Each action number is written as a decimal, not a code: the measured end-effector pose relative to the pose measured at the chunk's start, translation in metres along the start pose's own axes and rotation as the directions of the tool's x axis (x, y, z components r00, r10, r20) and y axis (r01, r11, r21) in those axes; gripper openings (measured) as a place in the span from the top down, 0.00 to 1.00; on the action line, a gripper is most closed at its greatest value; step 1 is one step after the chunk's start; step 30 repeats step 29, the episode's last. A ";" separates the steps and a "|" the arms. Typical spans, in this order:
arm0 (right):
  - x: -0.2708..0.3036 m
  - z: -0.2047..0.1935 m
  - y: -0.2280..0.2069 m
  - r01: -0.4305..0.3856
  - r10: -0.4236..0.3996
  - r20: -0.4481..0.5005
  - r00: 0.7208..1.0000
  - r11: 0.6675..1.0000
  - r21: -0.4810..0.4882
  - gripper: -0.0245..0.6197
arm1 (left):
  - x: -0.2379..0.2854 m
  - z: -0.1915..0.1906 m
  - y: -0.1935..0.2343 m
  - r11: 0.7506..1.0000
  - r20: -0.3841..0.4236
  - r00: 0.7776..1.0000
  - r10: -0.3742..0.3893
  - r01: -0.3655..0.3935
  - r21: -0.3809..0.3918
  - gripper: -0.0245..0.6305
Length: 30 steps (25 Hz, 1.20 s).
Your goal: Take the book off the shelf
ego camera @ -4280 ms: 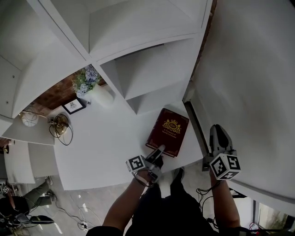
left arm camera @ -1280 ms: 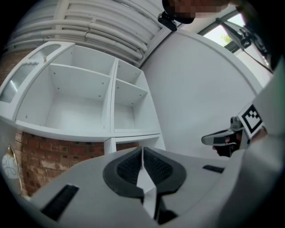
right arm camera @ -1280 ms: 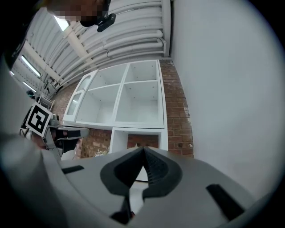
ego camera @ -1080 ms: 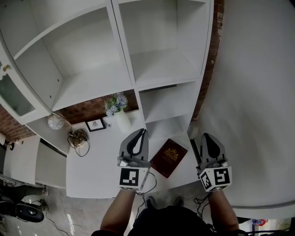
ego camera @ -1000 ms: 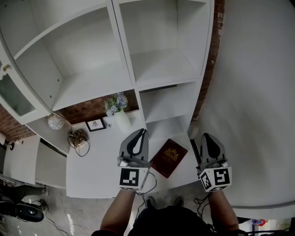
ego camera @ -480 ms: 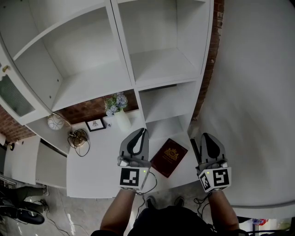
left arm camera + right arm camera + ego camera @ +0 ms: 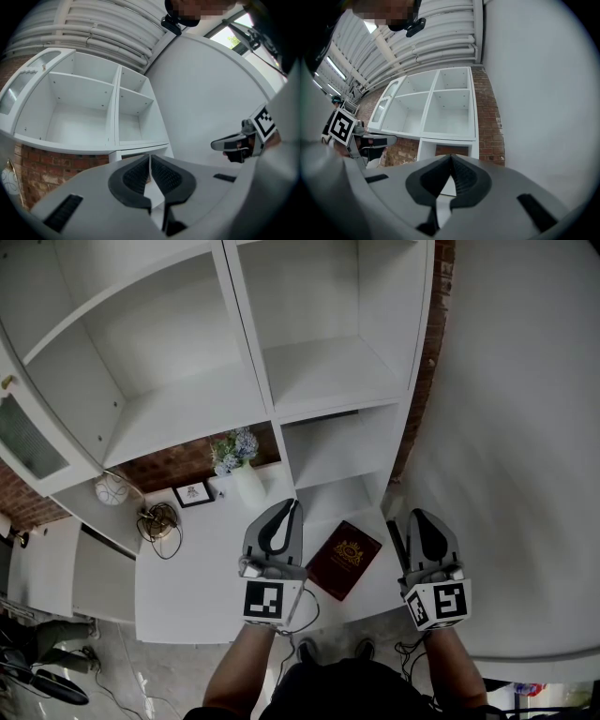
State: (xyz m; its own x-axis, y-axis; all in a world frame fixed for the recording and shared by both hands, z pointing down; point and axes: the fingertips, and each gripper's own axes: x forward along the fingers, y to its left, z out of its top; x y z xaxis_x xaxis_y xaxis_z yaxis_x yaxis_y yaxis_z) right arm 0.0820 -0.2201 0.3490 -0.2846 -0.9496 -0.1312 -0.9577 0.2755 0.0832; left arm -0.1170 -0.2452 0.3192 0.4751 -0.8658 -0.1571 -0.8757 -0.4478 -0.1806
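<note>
On the white surface (image 7: pixel 192 563) under the shelf (image 7: pixel 323 381) lies the book (image 7: pixel 344 560), flat, cover up, and in the head view it sits between the two tools. All shelf compartments in view look bare. Jaws of the left tool (image 7: pixel 289 512) are pressed together with nothing in them, and the right tool (image 7: pixel 420 519) is likewise closed and empty. Both hover above the surface, neither touching the book. Judgement: book is off the shelf and not held, so the task looks done, nothing obvious left.

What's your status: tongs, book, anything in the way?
Left tongs shut, empty; right tongs same. Book flat on the counter between them, untouched. Vase off to the side, not in the way.
</note>
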 end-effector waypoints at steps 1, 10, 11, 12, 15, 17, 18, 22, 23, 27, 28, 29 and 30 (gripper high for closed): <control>0.000 0.000 0.000 0.000 0.000 -0.002 1.000 1.000 0.002 0.96 | 0.000 -0.001 0.000 1.000 -0.001 1.000 -0.001 0.001 -0.001 0.93; 0.004 -0.006 0.002 0.009 -0.009 -0.011 1.000 1.000 0.002 0.96 | 0.003 -0.009 0.003 1.000 -0.005 1.000 -0.010 0.010 -0.015 0.93; 0.004 -0.006 0.002 0.011 -0.011 -0.012 1.000 1.000 0.002 0.96 | 0.004 -0.009 0.004 1.000 -0.005 1.000 -0.011 0.010 -0.017 0.93; 0.004 -0.006 0.002 0.013 -0.013 -0.013 1.000 1.000 0.002 0.96 | 0.004 -0.009 0.005 1.000 -0.006 1.000 -0.012 0.011 -0.019 0.93; 0.006 -0.005 0.002 0.019 -0.019 -0.014 1.000 1.000 -0.001 0.96 | 0.005 -0.010 0.008 1.000 -0.007 1.000 -0.014 0.014 -0.024 0.93; 0.007 -0.005 0.003 0.022 -0.022 -0.015 1.000 1.000 -0.003 0.96 | 0.006 -0.011 0.009 1.000 -0.003 1.000 -0.016 0.016 -0.026 0.93; 0.008 -0.005 0.004 0.023 -0.023 -0.015 1.000 1.000 -0.003 0.96 | 0.006 -0.011 0.010 0.999 -0.002 1.000 -0.017 0.017 -0.028 0.93; 0.009 -0.006 0.007 0.030 -0.030 -0.022 0.999 1.000 -0.007 0.96 | 0.005 -0.014 0.012 0.999 -0.005 1.000 -0.028 0.027 -0.039 0.93; 0.009 -0.006 0.008 0.032 -0.032 -0.024 0.999 0.999 -0.008 0.96 | 0.005 -0.014 0.012 0.999 -0.005 1.000 -0.031 0.031 -0.040 0.93; 0.013 -0.008 0.011 0.039 -0.039 -0.026 0.999 0.999 -0.009 0.96 | 0.006 -0.018 0.016 0.998 -0.007 0.999 -0.042 0.042 -0.042 0.93; 0.014 -0.009 0.012 0.041 -0.041 -0.026 0.999 0.999 -0.008 0.96 | 0.006 -0.019 0.018 0.998 -0.008 0.999 -0.045 0.044 -0.043 0.93; 0.015 -0.009 0.013 0.042 -0.043 -0.027 0.999 0.999 -0.008 0.96 | 0.007 -0.020 0.019 0.998 -0.009 0.999 -0.047 0.046 -0.044 0.93; 0.015 -0.009 0.013 0.042 -0.043 -0.027 0.999 0.999 -0.008 0.96 | 0.007 -0.020 0.019 0.998 -0.009 0.999 -0.047 0.046 -0.044 0.93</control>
